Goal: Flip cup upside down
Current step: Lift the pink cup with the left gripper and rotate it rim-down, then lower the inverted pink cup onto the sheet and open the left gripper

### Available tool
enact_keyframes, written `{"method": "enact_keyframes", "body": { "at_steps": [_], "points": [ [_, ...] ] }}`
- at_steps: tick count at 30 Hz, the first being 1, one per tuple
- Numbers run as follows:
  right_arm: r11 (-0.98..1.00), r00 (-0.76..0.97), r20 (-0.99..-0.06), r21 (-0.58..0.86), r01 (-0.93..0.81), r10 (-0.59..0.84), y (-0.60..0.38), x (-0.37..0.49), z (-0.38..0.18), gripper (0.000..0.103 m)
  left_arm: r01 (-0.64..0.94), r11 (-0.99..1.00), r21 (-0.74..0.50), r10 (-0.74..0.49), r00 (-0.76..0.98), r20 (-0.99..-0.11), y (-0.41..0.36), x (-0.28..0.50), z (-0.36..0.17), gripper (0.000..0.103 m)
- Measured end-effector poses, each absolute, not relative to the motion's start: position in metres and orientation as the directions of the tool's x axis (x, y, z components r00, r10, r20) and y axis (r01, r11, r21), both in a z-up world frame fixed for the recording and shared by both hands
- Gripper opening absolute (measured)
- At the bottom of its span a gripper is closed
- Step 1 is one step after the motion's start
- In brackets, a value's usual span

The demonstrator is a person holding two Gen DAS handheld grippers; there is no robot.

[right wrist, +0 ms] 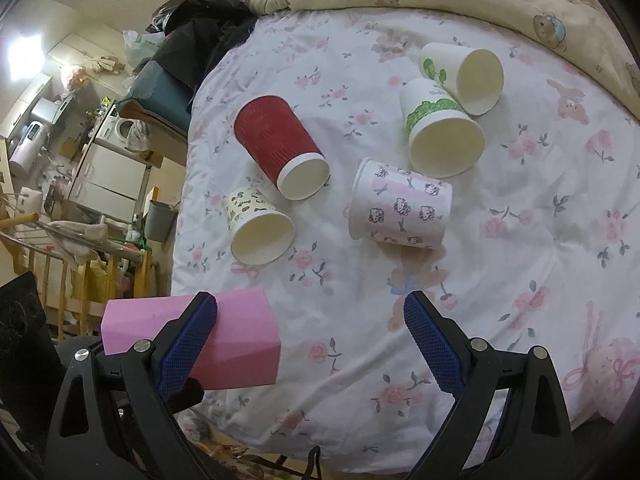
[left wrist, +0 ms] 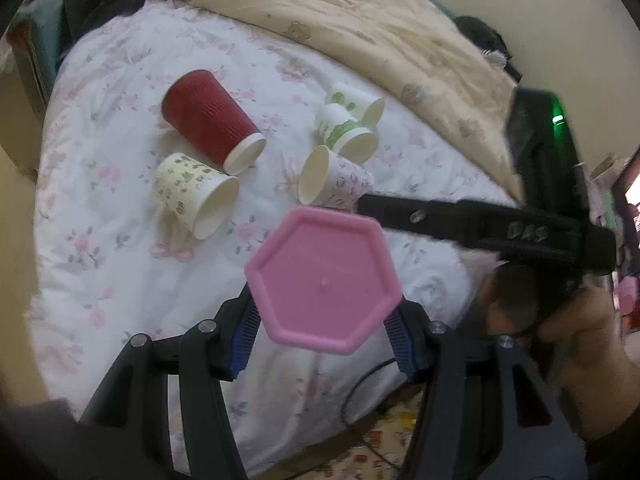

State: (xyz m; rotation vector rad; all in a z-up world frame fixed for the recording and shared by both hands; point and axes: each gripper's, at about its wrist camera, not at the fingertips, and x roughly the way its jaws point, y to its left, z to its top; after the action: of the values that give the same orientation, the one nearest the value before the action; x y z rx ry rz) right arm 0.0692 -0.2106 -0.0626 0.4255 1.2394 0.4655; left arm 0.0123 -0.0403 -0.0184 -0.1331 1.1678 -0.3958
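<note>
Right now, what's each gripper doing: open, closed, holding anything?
Left gripper: closed on the pink cup, held above the bed, base toward the camera.
Right gripper: open, nothing between its fingers.

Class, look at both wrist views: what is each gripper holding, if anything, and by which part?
The left gripper clamps the pink hexagonal plastic cup by opposite side walls, base facing the camera. The right gripper is open, holding nothing.

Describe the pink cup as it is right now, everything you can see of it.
The pink cup is a hexagonal, smooth, plastic-looking cup. The left wrist view faces its flat base, which has a raised rim and a small centre nub. It is clamped at two opposite sides between the blue pads of the left tongs, held in the air above the floral bedsheet. The right wrist view shows its faceted side wall. Its mouth is out of sight.
</note>
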Motion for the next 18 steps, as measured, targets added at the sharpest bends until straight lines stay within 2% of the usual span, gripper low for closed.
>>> {"method": "enact_keyframes", "body": {
  "at_steps": [4,8,18],
  "points": [
    [0.851,0.354,-0.786,0.521,-0.062,0.507,-0.233,0.067,-0.047,0.097,0.154,0.969,-0.195,-0.235,0.315,-0.92,-0.037,0.03,-0.028,0.053],
    [0.885,0.438,-0.795,0.466,0.0,0.419,-0.262,0.06,-0.035,0.097,0.1,0.986,-0.135,-0.16,0.304,-0.939,-0.041,0.047,-0.039,0.053],
    [0.857,0.468,-0.791,0.5,0.123,0.394,-0.306,0.055,-0.038,0.097,0.059,0.997,-0.055,-0.068,0.239,-0.969,-0.079,0.081,-0.08,0.053]
  ]
}}
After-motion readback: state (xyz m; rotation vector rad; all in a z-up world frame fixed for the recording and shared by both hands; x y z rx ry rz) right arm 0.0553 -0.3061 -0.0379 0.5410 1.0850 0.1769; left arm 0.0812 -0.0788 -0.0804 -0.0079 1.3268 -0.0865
